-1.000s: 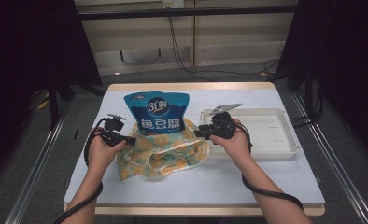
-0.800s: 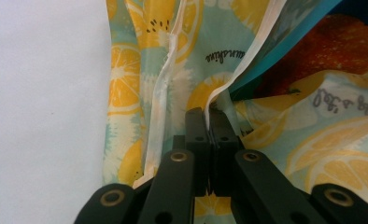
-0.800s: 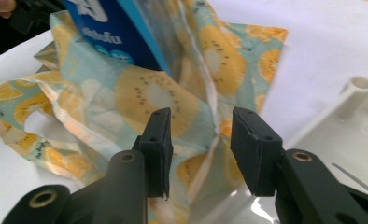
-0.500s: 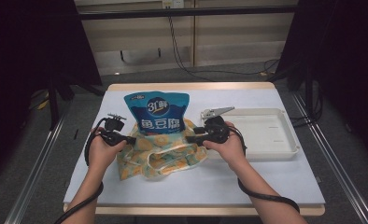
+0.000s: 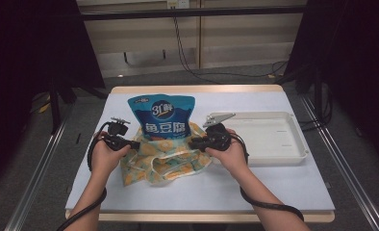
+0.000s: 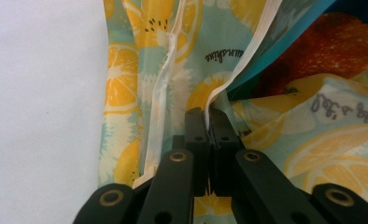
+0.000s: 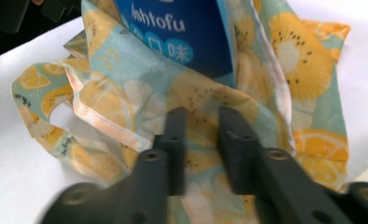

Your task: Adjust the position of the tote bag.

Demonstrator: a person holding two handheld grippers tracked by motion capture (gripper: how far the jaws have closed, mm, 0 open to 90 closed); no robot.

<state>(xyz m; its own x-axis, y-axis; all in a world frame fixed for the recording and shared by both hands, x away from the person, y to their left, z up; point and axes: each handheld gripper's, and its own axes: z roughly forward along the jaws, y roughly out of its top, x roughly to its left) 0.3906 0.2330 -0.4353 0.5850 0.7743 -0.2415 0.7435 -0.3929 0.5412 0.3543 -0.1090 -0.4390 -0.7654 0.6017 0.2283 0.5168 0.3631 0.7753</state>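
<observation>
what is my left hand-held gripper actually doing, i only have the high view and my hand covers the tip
observer: In the left gripper view, the left hand-held gripper has its jaws shut on the cream hem of the fruit-print bag.
operator: and the right one, got cloth yet
observer: Not yet. In the right gripper view, the right hand-held gripper has just been closing, but its jaws stand apart over the bag's cloth, not pinching it.
operator: is the pouch in the bag
observer: Up close, the blue pouch has its lower end tucked behind the bag's cloth.
</observation>
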